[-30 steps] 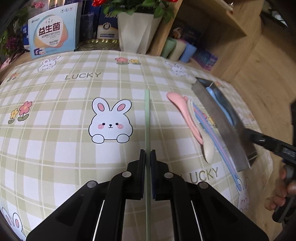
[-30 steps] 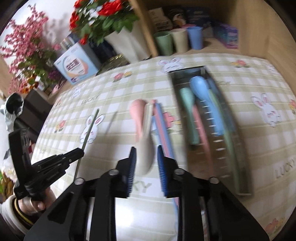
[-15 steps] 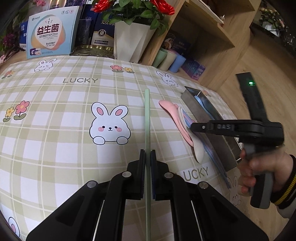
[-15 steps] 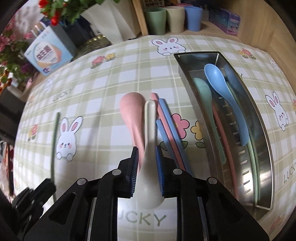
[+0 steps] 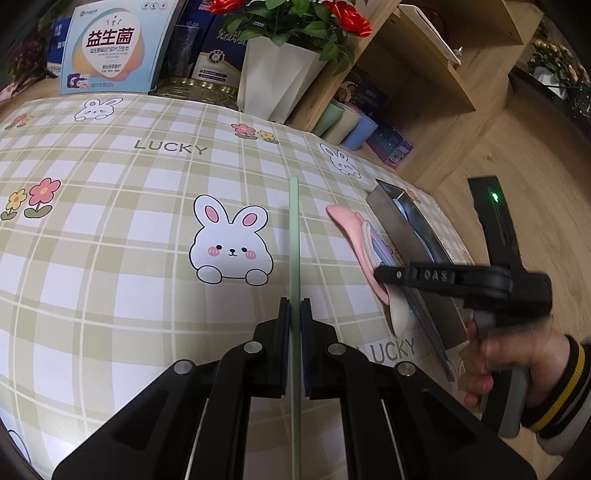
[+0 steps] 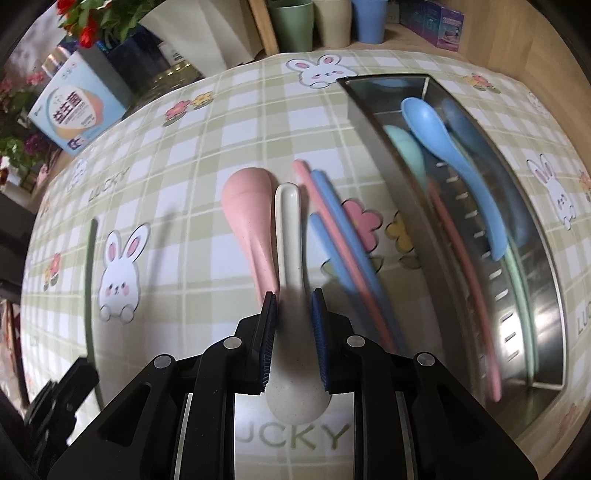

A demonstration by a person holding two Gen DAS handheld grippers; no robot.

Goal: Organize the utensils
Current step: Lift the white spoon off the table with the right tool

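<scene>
My left gripper (image 5: pixel 294 301) is shut on a pale green chopstick (image 5: pixel 293 229), which points away over the checked tablecloth; the same chopstick (image 6: pixel 89 280) shows at the left of the right wrist view. My right gripper (image 6: pixel 294 295) points steeply down, open, its jaws either side of a cream spoon (image 6: pixel 290 229) lying on the cloth. A pink spoon (image 6: pixel 245 206) lies just left of it, with a pink chopstick and two blue chopsticks (image 6: pixel 332 206) to its right. The metal tray (image 6: pixel 553 280) holds a blue spoon (image 6: pixel 450 155), a teal spoon (image 6: pixel 402 147) and more chopsticks.
A white flower pot (image 5: pixel 275 74), a printed box (image 5: pixel 110 44) and a gold tin stand along the table's far edge. Three cups (image 6: pixel 332 18) sit on a wooden shelf behind. A hand (image 5: pixel 495 354) in a striped cuff holds the right gripper by the table's right edge.
The right gripper came down and in over the cream spoon, which now sits between its jaws. The left gripper keeps hold of the green chopstick and has drifted only a little.
</scene>
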